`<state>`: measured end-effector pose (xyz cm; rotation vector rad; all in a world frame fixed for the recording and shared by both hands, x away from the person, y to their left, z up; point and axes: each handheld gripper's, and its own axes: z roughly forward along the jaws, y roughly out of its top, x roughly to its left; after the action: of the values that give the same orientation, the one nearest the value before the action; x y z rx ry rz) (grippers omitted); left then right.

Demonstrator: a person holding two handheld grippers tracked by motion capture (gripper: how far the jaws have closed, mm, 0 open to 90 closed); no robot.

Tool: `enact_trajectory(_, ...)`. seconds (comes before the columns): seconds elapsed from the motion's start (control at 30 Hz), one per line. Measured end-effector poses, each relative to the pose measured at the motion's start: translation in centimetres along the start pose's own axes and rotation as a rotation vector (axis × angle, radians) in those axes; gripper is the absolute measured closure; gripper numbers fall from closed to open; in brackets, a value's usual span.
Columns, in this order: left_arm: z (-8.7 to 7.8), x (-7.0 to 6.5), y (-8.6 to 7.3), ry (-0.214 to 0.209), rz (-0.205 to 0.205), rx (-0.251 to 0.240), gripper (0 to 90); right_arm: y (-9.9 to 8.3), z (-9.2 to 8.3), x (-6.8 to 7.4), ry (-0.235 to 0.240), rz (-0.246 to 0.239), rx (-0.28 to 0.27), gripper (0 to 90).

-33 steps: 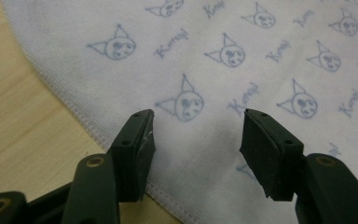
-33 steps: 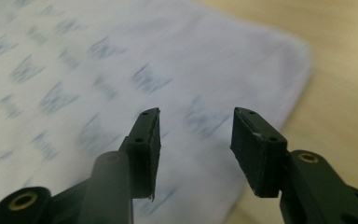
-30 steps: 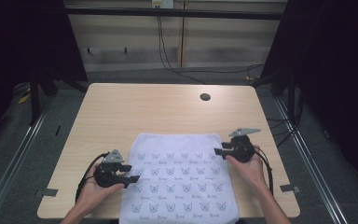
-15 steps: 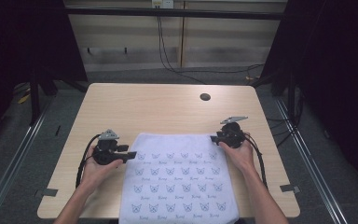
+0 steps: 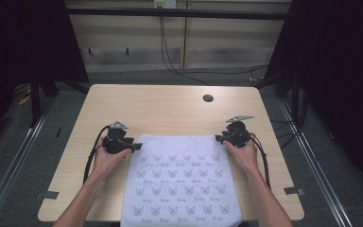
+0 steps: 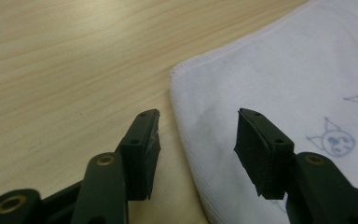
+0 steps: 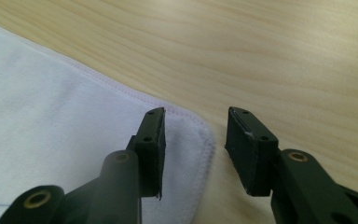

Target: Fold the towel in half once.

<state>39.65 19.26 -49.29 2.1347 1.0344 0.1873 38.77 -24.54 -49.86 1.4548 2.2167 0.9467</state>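
Observation:
A white towel (image 5: 182, 182) printed with small cat faces lies flat on the wooden table (image 5: 170, 109), its near end at the table's front edge. My left gripper (image 5: 135, 147) is at the towel's far left corner. In the left gripper view the towel's (image 6: 284, 70) side edge runs between the jaws of the left gripper (image 6: 198, 126), which have just been closing and stand apart. My right gripper (image 5: 219, 139) is at the far right corner. In the right gripper view the towel's (image 7: 51, 116) corner lies between the just-opening jaws of the right gripper (image 7: 193, 123).
A dark round hole (image 5: 208, 98) sits in the tabletop at the far right. Bare wood stretches beyond the towel. Cables trail from both grippers along the person's forearms. Metal frame rails run on the floor at both sides.
Both hands have slid away from the person along the towel's sides to its far corners, the left one farther. The towel lies as before.

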Motion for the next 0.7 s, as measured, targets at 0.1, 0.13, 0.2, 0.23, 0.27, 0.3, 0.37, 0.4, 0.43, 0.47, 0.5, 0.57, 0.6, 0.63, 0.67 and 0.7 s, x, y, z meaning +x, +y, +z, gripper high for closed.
enact_trajectory(0.1, 0.7, -0.1, 0.2, 0.002, -0.002, 0.013, 57.5, -0.2, 0.3, 0.1, -0.001, -0.007, 0.001, 63.4)
enact_trajectory(0.13, 0.9, -0.2, 0.2, -0.009, -0.005, 0.011, 58.3, -0.2, 0.3, 0.3, 0.010, -0.002, 0.005, 66.8)
enact_trajectory(0.2, 1.1, -0.5, 0.1, -0.013, 0.013, 0.006, 61.4, -0.2, 0.3, 0.6, 0.017, -0.015, 0.014, 74.7)
enact_trajectory(0.23, 1.1, -0.6, 0.1, -0.005, 0.009, 0.001, 62.0, -0.2, 0.3, 0.6, 0.039, -0.016, 0.016, 76.5)
enact_trajectory(0.27, 1.2, -0.7, 0.1, -0.006, 0.004, -0.003, 62.5, -0.2, 0.3, 0.7, 0.044, -0.019, 0.020, 79.5)
enact_trajectory(0.3, 1.3, -0.8, 0.1, -0.001, 0.009, -0.003, 65.0, -0.2, 0.2, 0.8, 0.059, -0.014, 0.026, 82.5)
enact_trajectory(0.37, 1.4, -1.2, 0.0, -0.021, 0.014, -0.011, 65.5, -0.2, 0.2, 1.0, 0.100, -0.014, 0.035, 85.3)
enact_trajectory(0.4, 1.5, -1.4, -0.1, -0.023, 0.014, -0.019, 65.9, -0.2, 0.1, 1.2, 0.112, -0.011, 0.028, 85.8)
enact_trajectory(0.43, 1.5, -1.7, -0.2, -0.003, 0.029, -0.025, 69.9, -0.2, 0.0, 1.3, 0.127, -0.008, 0.018, 86.2)
enact_trajectory(0.47, 1.6, -1.7, -0.3, -0.014, 0.017, -0.032, 74.5, -0.1, -0.3, 1.4, 0.152, 0.007, -0.006, 86.4)
enact_trajectory(0.5, 1.5, -1.5, -0.3, -0.020, 0.008, -0.031, 79.8, 0.0, -0.5, 1.5, 0.173, 0.016, -0.034, 86.5)
enact_trajectory(0.57, 1.2, -1.3, -0.2, -0.030, -0.003, -0.052, 84.5, 0.3, -1.1, 1.7, 0.193, 0.027, -0.063, 86.7)
enact_trajectory(0.6, 0.8, -1.2, -0.2, -0.039, -0.008, -0.064, 85.9, 0.5, -1.4, 1.7, 0.208, 0.030, -0.080, 86.7)
enact_trajectory(0.63, 0.3, -1.0, 0.0, -0.052, -0.017, -0.091, 86.0, 0.7, -1.7, 1.7, 0.212, 0.032, -0.088, 86.7)
enact_trajectory(0.67, -0.7, -0.9, 0.3, -0.058, -0.027, -0.132, 86.2, 1.0, -2.1, 1.6, 0.218, 0.031, -0.107, 86.8)
enact_trajectory(0.7, -1.2, -0.8, 0.6, -0.058, -0.019, -0.144, 86.4, 1.5, -2.9, 1.4, 0.230, 0.038, -0.137, 86.8)
